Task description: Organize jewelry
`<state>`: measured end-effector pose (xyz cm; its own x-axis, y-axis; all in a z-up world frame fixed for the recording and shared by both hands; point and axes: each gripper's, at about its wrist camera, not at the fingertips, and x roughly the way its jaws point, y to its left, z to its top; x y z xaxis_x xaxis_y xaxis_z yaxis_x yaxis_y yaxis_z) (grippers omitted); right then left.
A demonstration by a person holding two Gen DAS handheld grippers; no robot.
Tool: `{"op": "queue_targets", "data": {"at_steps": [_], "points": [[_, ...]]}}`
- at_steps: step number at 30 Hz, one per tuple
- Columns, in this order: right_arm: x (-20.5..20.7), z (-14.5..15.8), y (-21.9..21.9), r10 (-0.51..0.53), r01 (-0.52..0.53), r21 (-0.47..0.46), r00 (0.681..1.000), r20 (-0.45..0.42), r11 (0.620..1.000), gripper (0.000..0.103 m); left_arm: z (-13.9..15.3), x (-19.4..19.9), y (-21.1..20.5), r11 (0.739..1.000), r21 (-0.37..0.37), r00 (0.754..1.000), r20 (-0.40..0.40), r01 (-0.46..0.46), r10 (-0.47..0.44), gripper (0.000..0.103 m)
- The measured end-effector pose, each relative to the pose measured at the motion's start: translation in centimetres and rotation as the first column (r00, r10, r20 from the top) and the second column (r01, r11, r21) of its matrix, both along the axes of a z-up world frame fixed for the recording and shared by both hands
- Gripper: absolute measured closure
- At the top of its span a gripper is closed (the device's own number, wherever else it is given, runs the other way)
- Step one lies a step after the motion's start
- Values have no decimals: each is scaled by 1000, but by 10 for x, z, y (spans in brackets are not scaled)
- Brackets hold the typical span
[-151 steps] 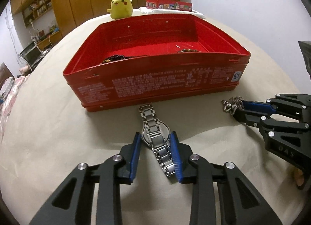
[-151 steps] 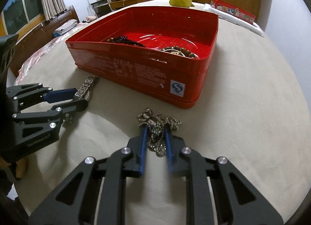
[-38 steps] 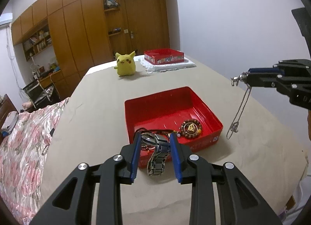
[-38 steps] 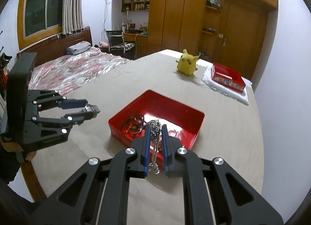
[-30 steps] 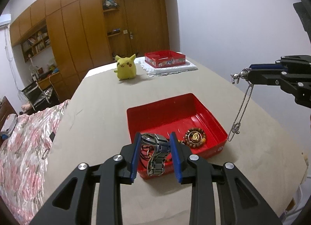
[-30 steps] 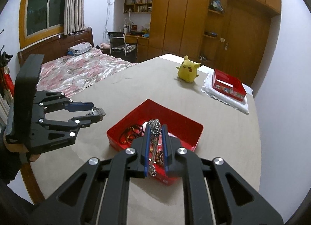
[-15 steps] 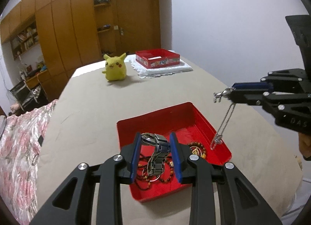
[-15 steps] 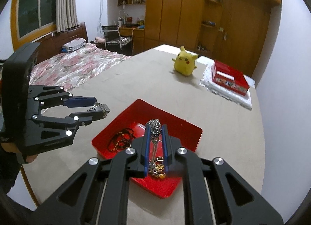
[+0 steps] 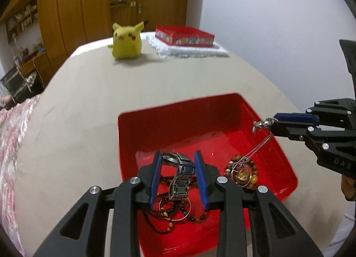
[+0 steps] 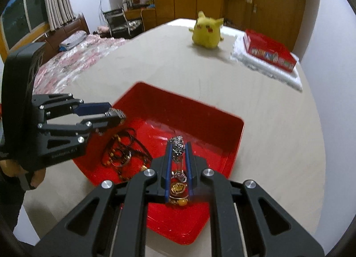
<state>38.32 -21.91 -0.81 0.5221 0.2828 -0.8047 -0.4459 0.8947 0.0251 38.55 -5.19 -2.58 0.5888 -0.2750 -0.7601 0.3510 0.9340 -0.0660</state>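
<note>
yellow plush toy [image 9: 126, 42], small red box [image 9: 184, 38] (on white cloth)

Embossed "DAS" readable on the black body of the right hand-held gripper [image 9: 263, 123], seen from the left wrist view. Faint raised lettering on the body of the left hand-held gripper [image 10: 115, 117], too blurred to make out. Coloured print along the side of the small red box [image 9: 184, 38] at the far end of the bench, illegible.
</note>
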Motion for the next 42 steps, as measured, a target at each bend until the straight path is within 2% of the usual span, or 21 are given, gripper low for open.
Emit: {"op": "queue_targets", "data": {"at_steps": [6, 17, 20, 23, 25, 28, 33, 36, 37, 38, 39, 40, 42], "points": [[4, -26, 2, 3, -4, -17, 999, -50, 1000, 94, -24, 9, -2, 1000, -2, 998, -67, 12, -12, 73], [-1, -55, 8, 16, -22, -53, 993, -118, 998, 93, -50, 12, -5, 1000, 23, 994, -108, 15, -12, 72], [-1, -61, 7, 22, -30, -58, 990, -138, 998, 90, -50, 9, -4, 1000, 18, 995, -102, 14, -12, 61], [-5, -65, 8, 26, -36, -66, 989, -147, 997, 90, -50, 7, -3, 1000, 19, 995, -103, 12, -10, 59], [-7, -66, 7, 25, -36, -68, 989, -149, 997, 84, -50, 7, -3, 1000, 20, 994, -105, 9, -7, 56], [-10, -66, 5, 23, -33, -63, 988, -150, 997, 82, -49, 5, 0, 1000, 13, 994, -105, 0, 1, 52], [-15, -55, -4, 7, -12, -39, 991, -135, 999, 78, -35, -4, 10, 1000, -9, 997, -75, -20, 20, 37], [-24, -45, -13, -10, 9, -13, 993, -119, 1000, 64, -20, -17, 17, 999, -19, 999, -44, -32, 31, 24], [-31, -38, -17, -23, 23, 0, 994, -103, 1000, 45, -13, -25, 20, 999, -24, 999, -24, -35, 34, 17], [-37, -33, -19, -33, 33, 9, 996, -87, 999, 38, -8, -30, 22, 999, -24, 999, -6, -40, 40, 11], [-43, -28, -20, -41, 43, 16, 996, -73, 999, 23, -3, -37, 25, 999, -22, 999, 15, -49, 50, 8], [-53, -21, -23, -55, 57, 27, 997, -55, 998, 12, 3, -46, 28, 998, -24, 998, 35, -60, 61, 4], [-66, -12, -27, -56, 59, 57, 997, -49, 997, 11, 9, -59, 34, 997, -40, 997, 37, -67, 68, 4]]}}
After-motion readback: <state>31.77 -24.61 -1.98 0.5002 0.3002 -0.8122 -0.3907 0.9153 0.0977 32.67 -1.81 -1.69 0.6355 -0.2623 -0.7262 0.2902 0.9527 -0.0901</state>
